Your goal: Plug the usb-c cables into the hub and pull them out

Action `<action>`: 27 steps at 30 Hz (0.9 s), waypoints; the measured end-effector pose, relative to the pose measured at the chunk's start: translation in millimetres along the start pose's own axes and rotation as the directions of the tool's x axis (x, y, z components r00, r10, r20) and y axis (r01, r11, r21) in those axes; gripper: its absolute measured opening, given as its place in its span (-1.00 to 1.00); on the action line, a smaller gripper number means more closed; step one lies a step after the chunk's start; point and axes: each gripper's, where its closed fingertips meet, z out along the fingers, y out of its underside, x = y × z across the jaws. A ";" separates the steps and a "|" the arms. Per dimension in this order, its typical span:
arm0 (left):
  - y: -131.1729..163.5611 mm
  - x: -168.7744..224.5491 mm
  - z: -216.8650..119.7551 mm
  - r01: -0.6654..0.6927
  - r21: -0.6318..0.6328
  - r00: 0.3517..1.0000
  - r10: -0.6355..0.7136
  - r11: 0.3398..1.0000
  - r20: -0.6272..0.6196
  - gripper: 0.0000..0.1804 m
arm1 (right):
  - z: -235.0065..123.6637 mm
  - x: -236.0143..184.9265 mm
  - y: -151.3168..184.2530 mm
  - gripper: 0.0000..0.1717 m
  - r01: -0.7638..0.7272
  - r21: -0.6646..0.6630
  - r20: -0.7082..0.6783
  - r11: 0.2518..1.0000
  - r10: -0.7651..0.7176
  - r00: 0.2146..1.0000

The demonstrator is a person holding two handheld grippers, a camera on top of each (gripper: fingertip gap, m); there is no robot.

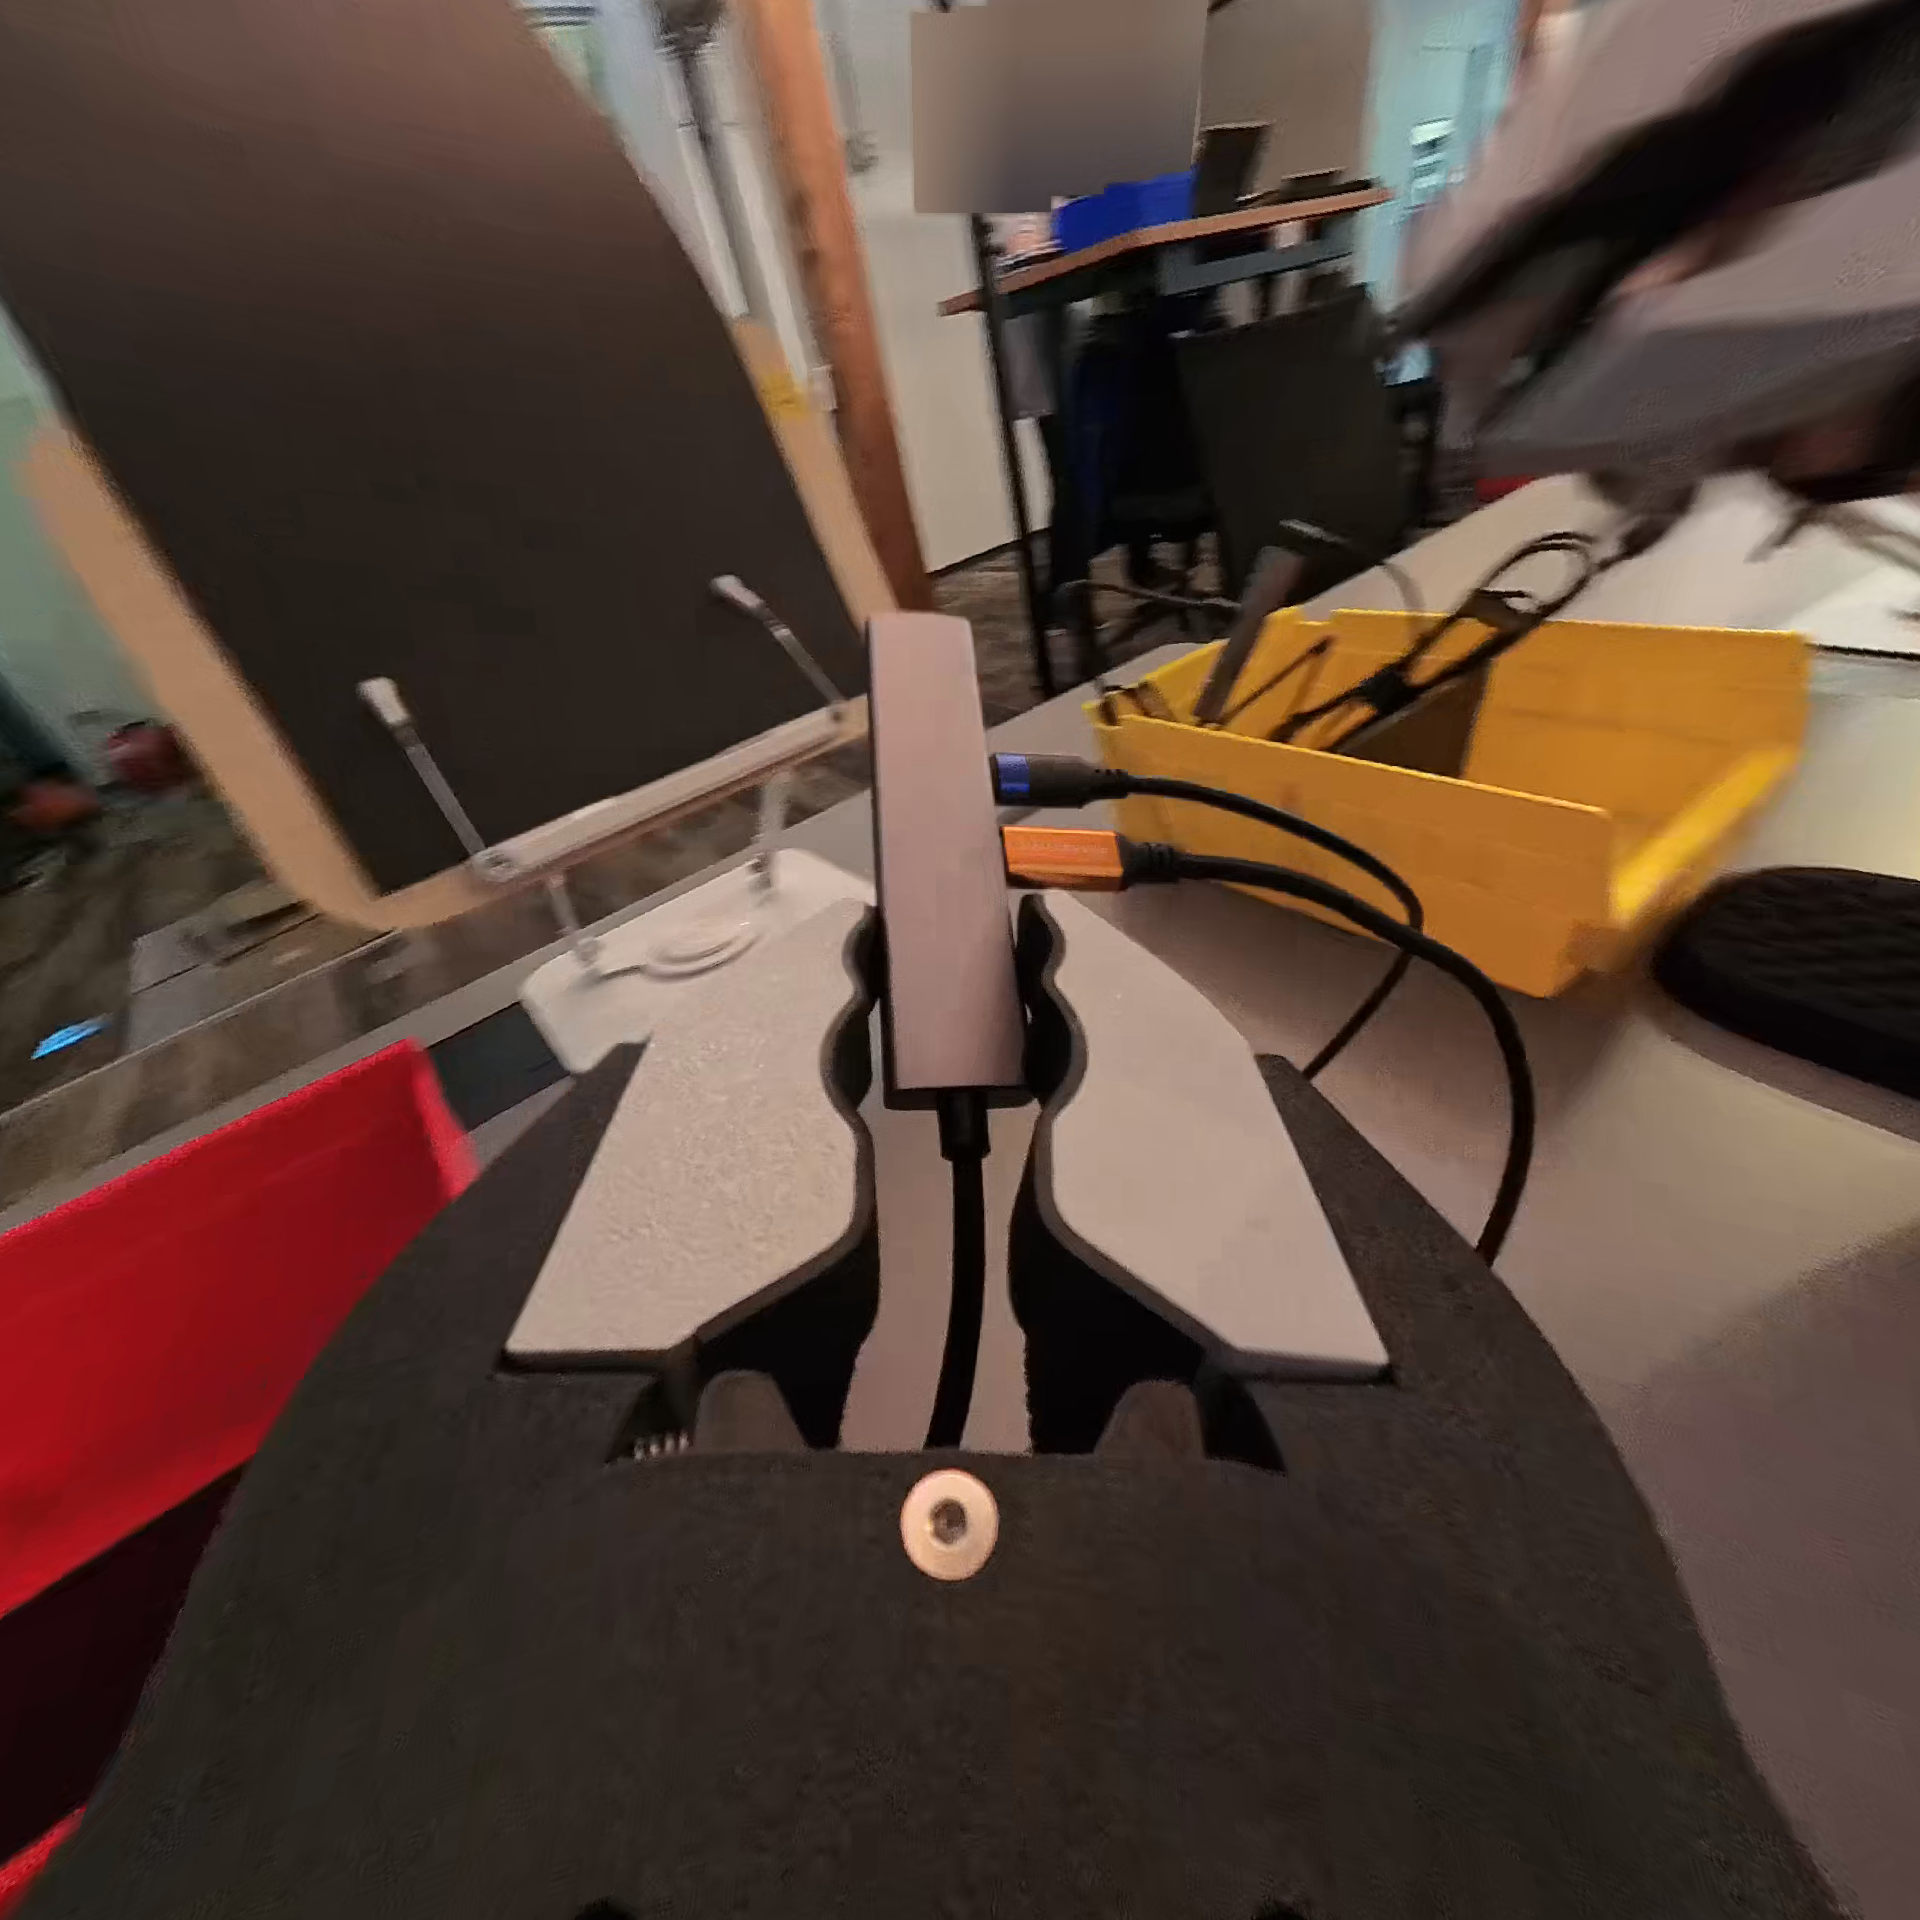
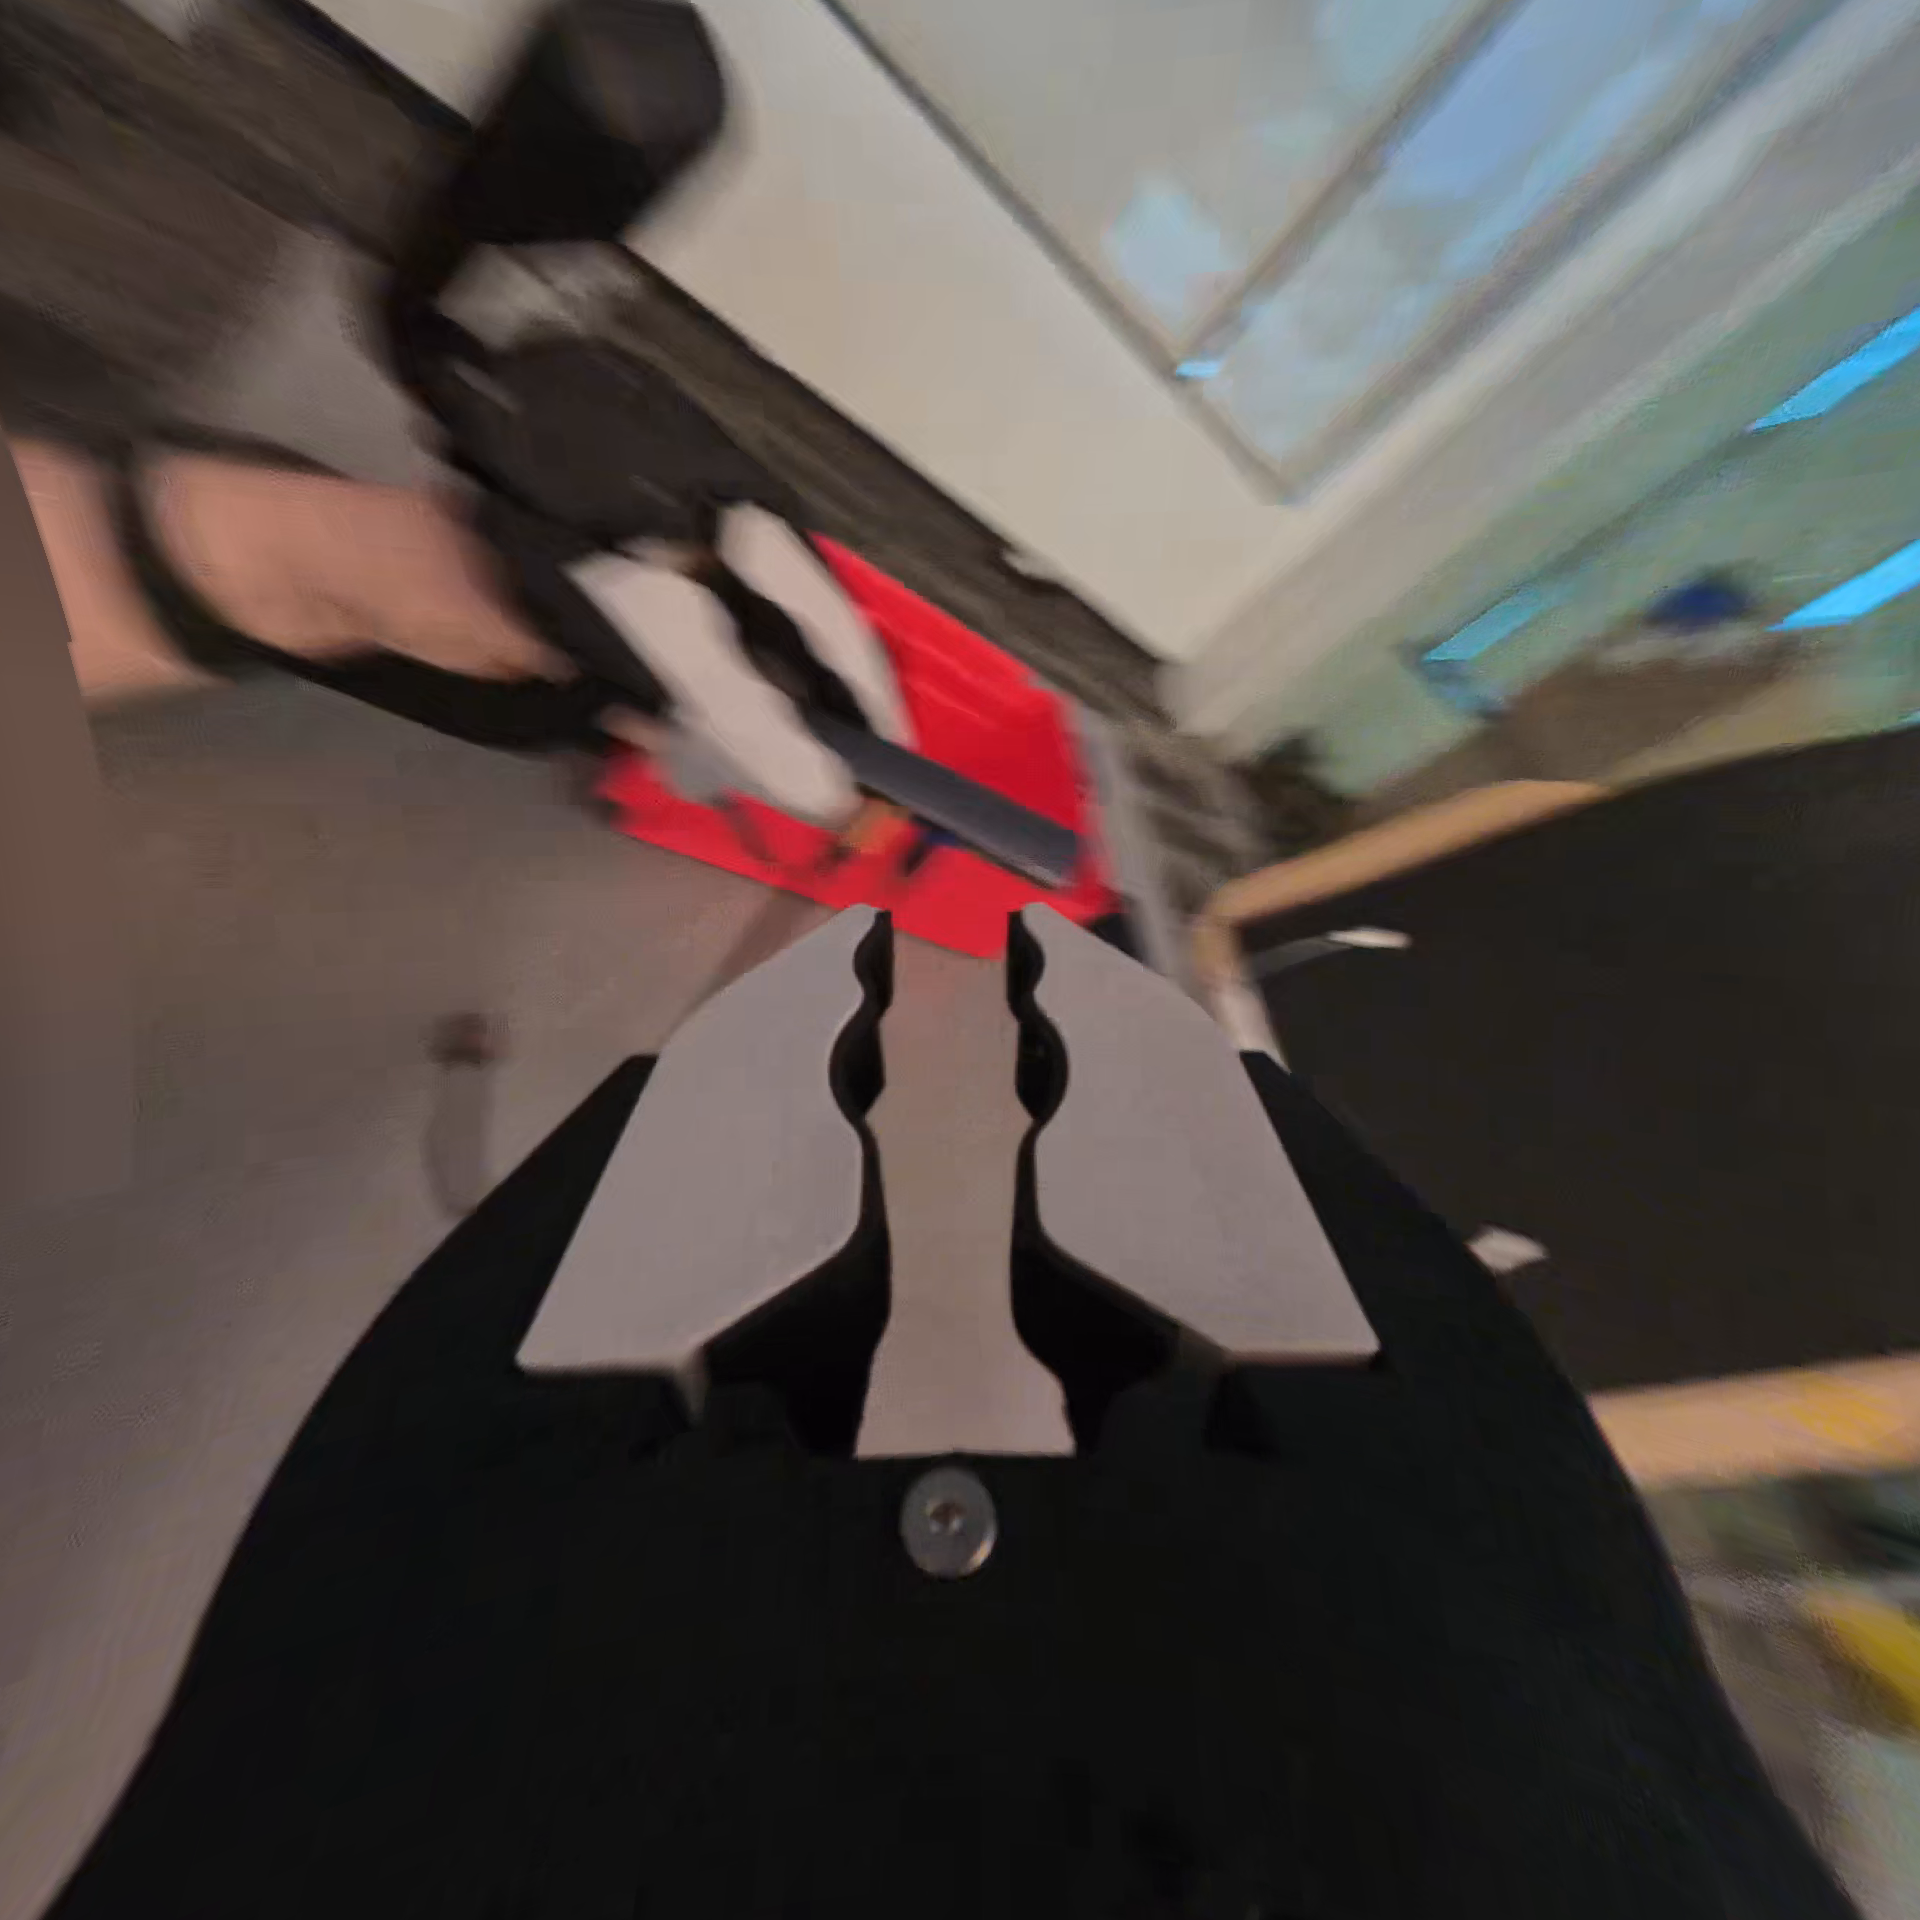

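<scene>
**Hub clamped, both plugs seated, free gripper empty**

Hub (image 1: 940, 831) stood on edge between the fingers (image 1: 727, 1122) of the left gripper (image 1: 948, 971), both pads pressed against its flat sides near its lower end, its own lead (image 1: 961, 1278) trailing back between the fingers. Two plugs sat in its right face: a blue plug (image 1: 1044, 779) above, an orange plug (image 1: 1065, 858) just below it, almost touching. Their black cables (image 1: 1455, 997) looped down onto the table (image 1: 1662, 1299) in front of a yellow bin (image 1: 1455, 831).

The right gripper (image 2: 951, 925) was partly open with nothing between its pads; only table and a red bin (image 2: 966, 675) showed through the gap. Its view was heavily blurred, which suggests it was moving fast.

Likely risks from here:

- The plugs sat so close that fingers aimed at one could catch the other, or close on the cable rather than the shell, straining the joint.
- The hub was held only by its lower end, and the ports lay above the pads. A sideways tug there could lever the hub round or slide it out of the grip.
- A pull off the port's axis could jam the plug.
- A quick approach with blurred sight made a misjudged closing more probable.
- The slack loops could snag on the bin's edge as a plug came free.
</scene>
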 end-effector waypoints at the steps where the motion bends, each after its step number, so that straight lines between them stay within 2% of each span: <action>1: -1.1 8.9 -0.2 -0.002 0.010 0.999 0.003 1.000 -0.048 -0.73 | 2.4 14.4 12.1 -0.65 0.092 -0.027 -0.090 0.995 -0.094 0.991; 3: -0.9 24.0 -1.1 0.004 0.005 0.991 -0.003 1.000 -0.137 -0.73 | 13.5 12.9 31.3 -0.45 0.229 -0.009 -0.088 0.973 -0.229 0.970; 5: 1.4 35.6 -2.4 0.015 -0.019 0.977 -0.019 1.000 -0.212 -0.73 | 23.7 10.6 35.8 -0.39 0.320 0.048 -0.130 0.946 -0.312 0.941; 7: 4.5 43.3 -4.4 0.036 -0.051 0.962 -0.048 0.998 -0.267 -0.73 | 29.4 -2.1 29.5 -0.44 0.418 0.125 -0.150 0.900 -0.399 0.904; 11: 5.3 49.9 -9.3 0.071 -0.068 0.941 -0.090 0.995 -0.327 -0.73 | 42.5 -15.9 36.2 -0.59 0.582 0.040 -0.157 0.812 -0.570 0.807; 16: 10.6 58.7 -15.8 0.085 -0.106 0.913 -0.120 0.991 -0.391 -0.72 | 50.1 -26.6 37.3 -0.81 0.636 0.047 -0.148 0.770 -0.624 0.767; 18: 14.9 52.9 -15.4 0.106 -0.120 0.921 -0.142 0.987 -0.363 -0.69 | 53.9 -29.5 47.1 -0.85 0.590 0.018 -0.070 0.807 -0.588 0.806; 20: 7.5 41.2 -18.3 0.141 -0.061 0.938 -0.153 0.988 -0.311 -0.48 | 56.4 -23.1 60.2 -0.87 0.542 -0.052 -0.033 0.839 -0.544 0.839; 22: -4.6 30.4 -26.5 0.190 0.009 0.941 -0.179 0.982 -0.286 -0.45 | 51.7 -8.4 72.1 -0.88 0.473 -0.125 -0.031 0.872 -0.480 0.877; 25: -15.8 10.1 -40.8 0.223 0.084 0.955 -0.200 0.971 -0.221 -0.45 | 25.2 29.2 81.0 -0.88 0.316 -0.205 -0.109 0.926 -0.342 0.933; 27: -18.6 2.4 -49.8 0.230 0.112 0.958 -0.205 0.967 -0.203 -0.48 | -5.8 59.6 88.4 -0.88 0.176 -0.268 -0.194 0.947 -0.232 0.953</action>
